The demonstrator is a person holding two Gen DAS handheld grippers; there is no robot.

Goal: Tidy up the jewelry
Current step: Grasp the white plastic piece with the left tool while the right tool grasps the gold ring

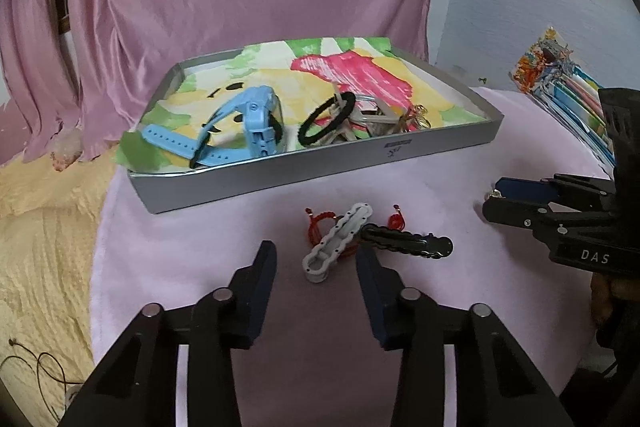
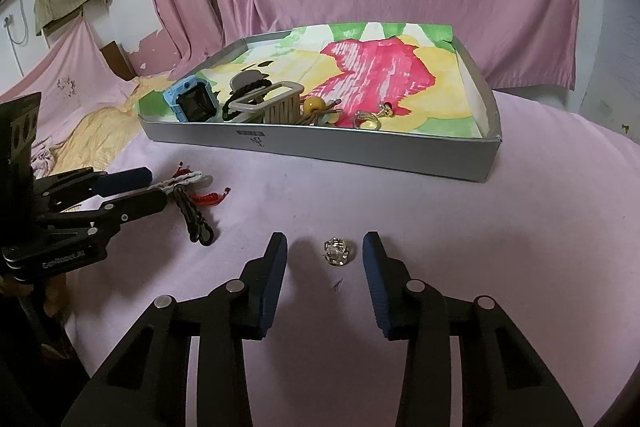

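Note:
A grey hair clip (image 1: 338, 242) lies on the pink cloth between the fingers of my open left gripper (image 1: 316, 259), over a red cord bracelet (image 1: 320, 223) and beside a black hair clip (image 1: 412, 241). My right gripper (image 2: 325, 253) is open around a small silver ring (image 2: 336, 251) on the cloth. The silver tray (image 1: 320, 171) beyond holds a blue watch (image 1: 256, 125), a black hair tie (image 1: 328, 119), grey clips and a gold ring (image 2: 370, 121). The right gripper (image 1: 490, 201) shows at the right of the left wrist view.
A stack of colourful packets (image 1: 568, 91) lies at the right edge of the cloth. A yellow blanket (image 1: 44, 227) lies to the left. Pink curtains hang behind the tray. A thin cord (image 1: 40, 367) lies on the blanket.

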